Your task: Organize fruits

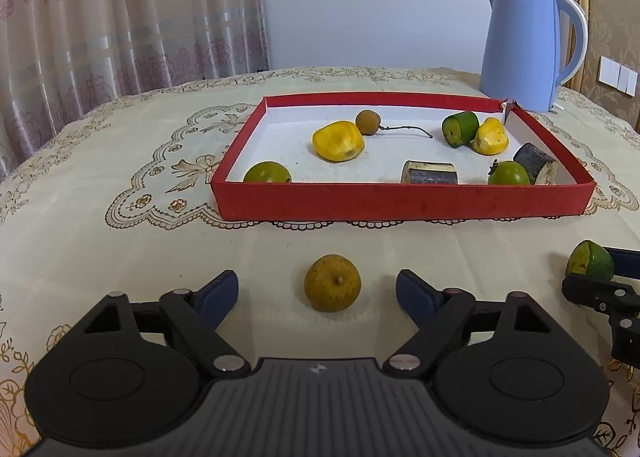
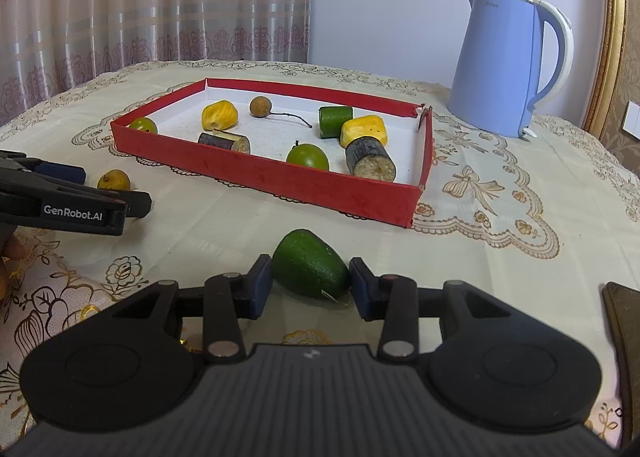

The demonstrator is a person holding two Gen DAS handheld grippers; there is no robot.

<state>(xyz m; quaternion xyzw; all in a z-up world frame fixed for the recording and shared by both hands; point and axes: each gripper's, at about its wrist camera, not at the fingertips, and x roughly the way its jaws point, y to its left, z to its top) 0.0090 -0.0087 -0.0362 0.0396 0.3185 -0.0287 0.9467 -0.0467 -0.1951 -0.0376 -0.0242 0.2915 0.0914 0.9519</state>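
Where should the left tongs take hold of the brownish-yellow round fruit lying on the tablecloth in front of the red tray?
Grip the brownish-yellow round fruit across its widest middle, coming in low from the near side. It sits between the open left tongs, untouched, stem end facing the camera, so closing on its two rounded flanks should hold it without rolling.

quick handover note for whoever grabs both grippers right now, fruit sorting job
Right gripper: shut on the green fruit piece, which sits on the tablecloth in front of the red tray.
Left gripper: open, pads either side of the brownish-yellow fruit, not pressing it.
Done: eight pieces already lie in the tray.
Left: grip the brownish-yellow fruit, then carry both pieces into the tray.
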